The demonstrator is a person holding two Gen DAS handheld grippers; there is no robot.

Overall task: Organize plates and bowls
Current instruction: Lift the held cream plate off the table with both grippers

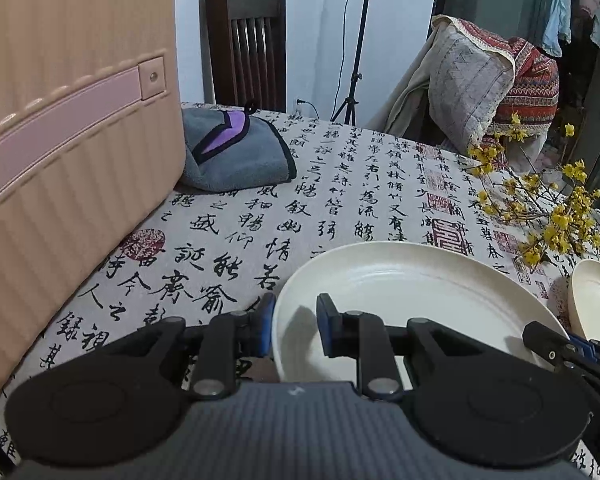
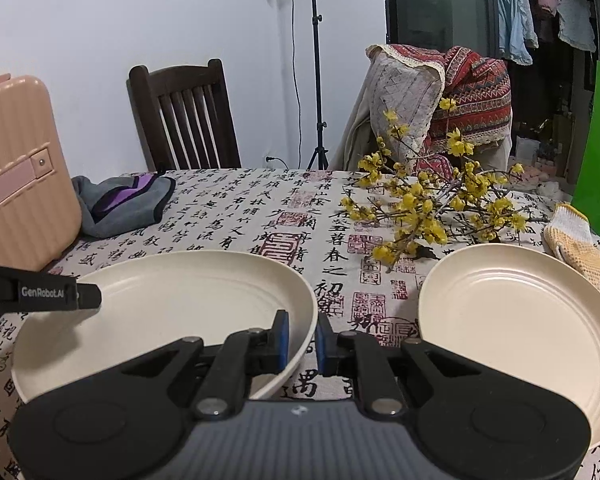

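Right wrist view: both grippers clamped on opposite rims of one cream plate [image 2: 160, 292].
Risks tilting or slipping from the right gripper [image 2: 302, 338] and left gripper [image 1: 294, 326], then striking the second plate [image 2: 520, 320] near the yellow blossom branch [image 2: 432, 204].

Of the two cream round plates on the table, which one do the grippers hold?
The left cream plate, nearer the pink suitcase: left gripper and right gripper each clamp its rim. The right cream plate, beside the yellow flowers, lies untouched.
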